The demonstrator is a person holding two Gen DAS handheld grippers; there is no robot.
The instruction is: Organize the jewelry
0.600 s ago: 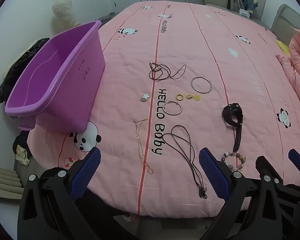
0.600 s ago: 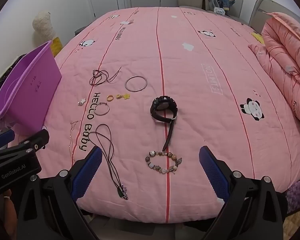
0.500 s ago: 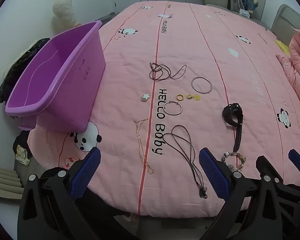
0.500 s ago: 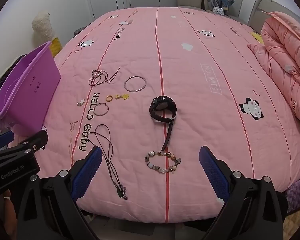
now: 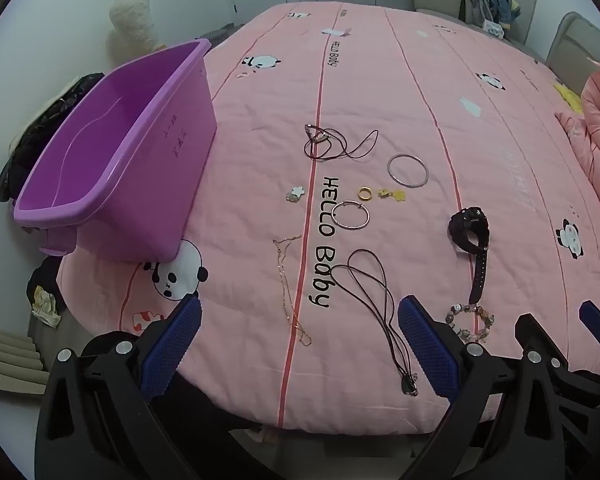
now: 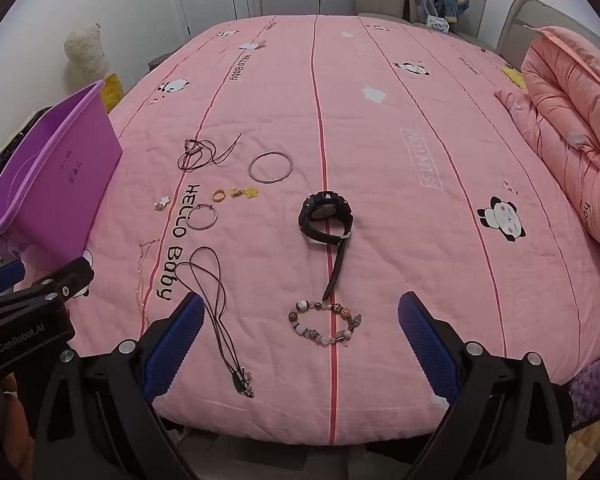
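Both my jaws wide apart, holding nothing: left gripper [image 5: 300, 344], right gripper [image 6: 300, 340]. Jewelry all loose on the pink bed [image 6: 420, 128]. Beaded bracelet [image 6: 325, 322] sits lower center of right view, between my right jaws. Purple bin [image 5: 112, 160] upper left, looks empty. Best move, I'd say: drop straight onto the beads, pinch one side, don't snag the watch [image 6: 326, 217] strap.

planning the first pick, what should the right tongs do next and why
Probably ease the right tongs forward and down over the beaded bracelet: they are open and empty, it lies nearest between them, and the purple bin holds nothing yet.
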